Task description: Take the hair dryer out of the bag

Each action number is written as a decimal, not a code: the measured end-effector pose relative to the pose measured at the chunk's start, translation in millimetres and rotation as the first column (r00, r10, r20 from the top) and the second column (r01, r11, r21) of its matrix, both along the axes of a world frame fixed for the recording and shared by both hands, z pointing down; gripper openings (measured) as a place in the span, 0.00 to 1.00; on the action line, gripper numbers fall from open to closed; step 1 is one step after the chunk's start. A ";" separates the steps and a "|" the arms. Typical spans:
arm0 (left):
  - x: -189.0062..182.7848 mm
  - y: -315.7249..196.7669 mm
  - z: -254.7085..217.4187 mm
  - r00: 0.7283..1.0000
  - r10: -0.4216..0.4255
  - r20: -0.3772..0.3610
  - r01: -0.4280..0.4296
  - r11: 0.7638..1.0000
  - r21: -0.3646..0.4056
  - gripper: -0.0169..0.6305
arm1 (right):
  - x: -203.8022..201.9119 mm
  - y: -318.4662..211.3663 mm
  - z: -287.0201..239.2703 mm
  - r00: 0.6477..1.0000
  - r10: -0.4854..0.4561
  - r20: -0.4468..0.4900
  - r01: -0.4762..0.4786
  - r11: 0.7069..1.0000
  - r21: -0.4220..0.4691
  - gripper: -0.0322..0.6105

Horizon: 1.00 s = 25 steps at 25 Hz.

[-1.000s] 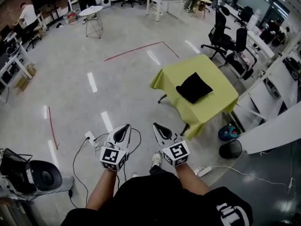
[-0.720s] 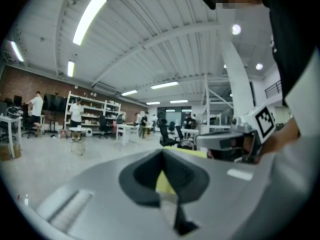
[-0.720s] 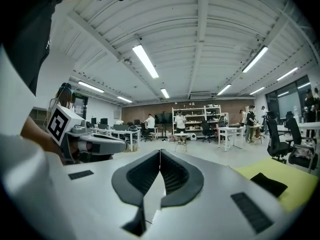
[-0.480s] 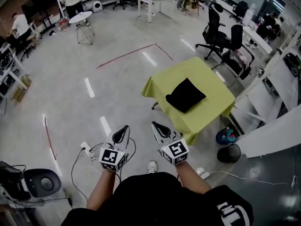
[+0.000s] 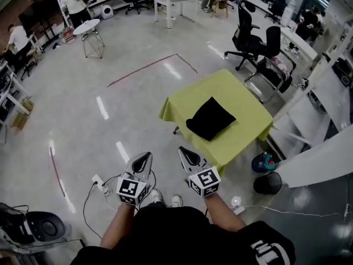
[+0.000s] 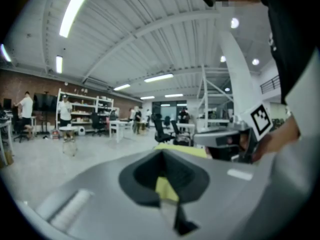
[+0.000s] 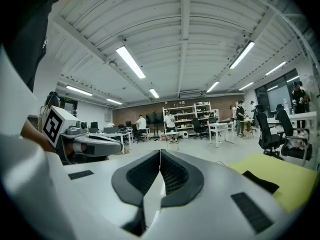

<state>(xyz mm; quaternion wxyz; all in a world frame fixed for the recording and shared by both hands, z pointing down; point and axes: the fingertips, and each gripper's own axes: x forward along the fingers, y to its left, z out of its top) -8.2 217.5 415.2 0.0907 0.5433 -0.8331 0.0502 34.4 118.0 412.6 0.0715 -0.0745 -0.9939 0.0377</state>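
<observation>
The left gripper [image 5: 143,158] and right gripper [image 5: 185,152], each clamped together on nothing, are drawing closer than before to the yellow-green table [image 5: 245,101], where the black bag [image 5: 211,118] is lying flat, hiding any hair dryer inside.

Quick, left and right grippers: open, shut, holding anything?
Left gripper: shut, holding nothing.
Right gripper: shut, holding nothing.

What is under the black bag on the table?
The black fabric bag lies on a yellow-green cloth. The cloth covers the whole tabletop, so the table's own surface is hidden. What the bag holds cannot be seen either, because its fabric covers it.
</observation>
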 end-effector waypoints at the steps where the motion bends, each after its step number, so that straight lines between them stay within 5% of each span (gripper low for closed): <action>1: -2.6 -4.8 0.7 1.000 0.007 0.000 -0.007 1.000 -0.001 0.04 | -1.7 -3.1 2.1 1.000 0.006 -0.003 -0.006 1.000 -0.004 0.06; 12: -59.8 -72.8 1.1 0.990 0.142 0.014 -0.142 0.990 0.003 0.04 | -51.1 -43.3 8.5 0.996 0.088 -0.032 -0.088 0.996 -0.017 0.06; 25: -161.6 -124.9 -3.1 0.944 0.329 0.025 -0.329 0.944 0.007 0.04 | -146.0 -91.9 -12.6 0.957 0.289 0.003 -0.289 0.957 0.009 0.06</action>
